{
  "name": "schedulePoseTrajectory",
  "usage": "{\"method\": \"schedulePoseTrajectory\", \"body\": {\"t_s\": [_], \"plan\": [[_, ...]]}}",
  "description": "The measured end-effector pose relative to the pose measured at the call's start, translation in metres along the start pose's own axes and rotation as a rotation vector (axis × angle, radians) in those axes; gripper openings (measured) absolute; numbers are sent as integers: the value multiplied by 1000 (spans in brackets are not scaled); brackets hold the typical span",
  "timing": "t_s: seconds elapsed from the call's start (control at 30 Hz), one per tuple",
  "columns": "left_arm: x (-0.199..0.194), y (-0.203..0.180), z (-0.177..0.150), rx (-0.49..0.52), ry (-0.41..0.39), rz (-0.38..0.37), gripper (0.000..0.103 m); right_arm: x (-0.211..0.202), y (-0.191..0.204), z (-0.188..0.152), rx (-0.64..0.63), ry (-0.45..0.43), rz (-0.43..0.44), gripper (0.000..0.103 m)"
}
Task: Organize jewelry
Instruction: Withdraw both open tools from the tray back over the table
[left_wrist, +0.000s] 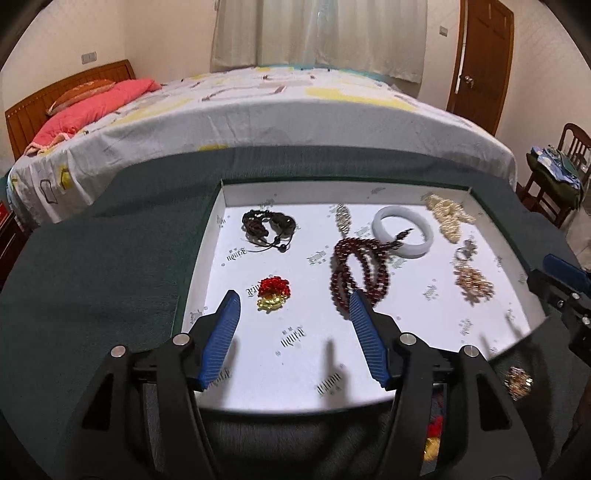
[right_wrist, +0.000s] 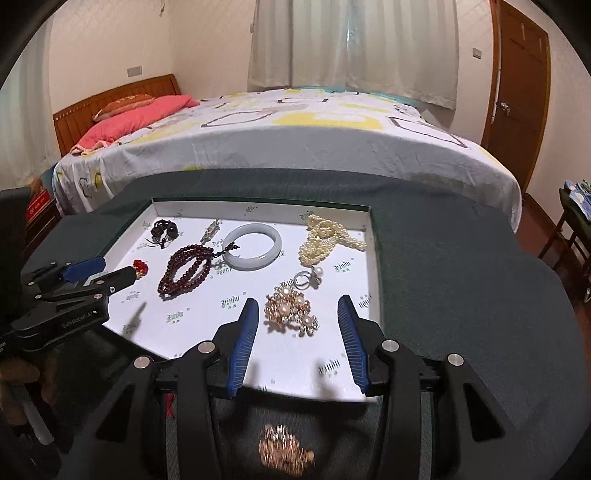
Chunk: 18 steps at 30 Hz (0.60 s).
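Observation:
A shallow white tray (left_wrist: 207, 236) (right_wrist: 373, 258) lies on a dark green cloth and holds jewelry. My left gripper (left_wrist: 293, 299) is open above the tray, with a red and gold brooch (left_wrist: 273, 293) between its fingers and a dark red bead necklace (left_wrist: 358, 269) at the right finger. My right gripper (right_wrist: 297, 308) is open, with a gold pearl brooch (right_wrist: 293, 312) between its fingers. A white bangle (right_wrist: 253, 245), pearl strand (right_wrist: 325, 236), ring (right_wrist: 308, 278), black cord bracelet (left_wrist: 267, 225) and silver clip (left_wrist: 343, 218) lie farther back.
A bed (left_wrist: 258, 110) with a patterned sheet stands beyond the cloth-covered table (right_wrist: 461, 280). A wooden door (right_wrist: 521, 92) is at the right, and a chair (left_wrist: 554, 177) with clothes stands beside it. A blurred gold ornament (right_wrist: 284, 450) and a red one (left_wrist: 434, 439) show near the bottom.

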<state>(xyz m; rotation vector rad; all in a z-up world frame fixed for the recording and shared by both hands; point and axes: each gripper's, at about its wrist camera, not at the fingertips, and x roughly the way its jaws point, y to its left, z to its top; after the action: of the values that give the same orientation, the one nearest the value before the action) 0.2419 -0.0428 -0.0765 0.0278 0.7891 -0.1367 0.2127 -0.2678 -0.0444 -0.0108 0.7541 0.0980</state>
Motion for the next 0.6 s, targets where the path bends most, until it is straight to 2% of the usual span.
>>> {"method": "schedulePoseTrajectory", "body": {"t_s": [0.27,0.6], "plan": [[-36,-13,-25,-7,-16,-5,60,-17,2,-34,12,43,11,45],[-54,-24,-61,20,19,20,60,-12,3,-72,16,129,25,44]]}}
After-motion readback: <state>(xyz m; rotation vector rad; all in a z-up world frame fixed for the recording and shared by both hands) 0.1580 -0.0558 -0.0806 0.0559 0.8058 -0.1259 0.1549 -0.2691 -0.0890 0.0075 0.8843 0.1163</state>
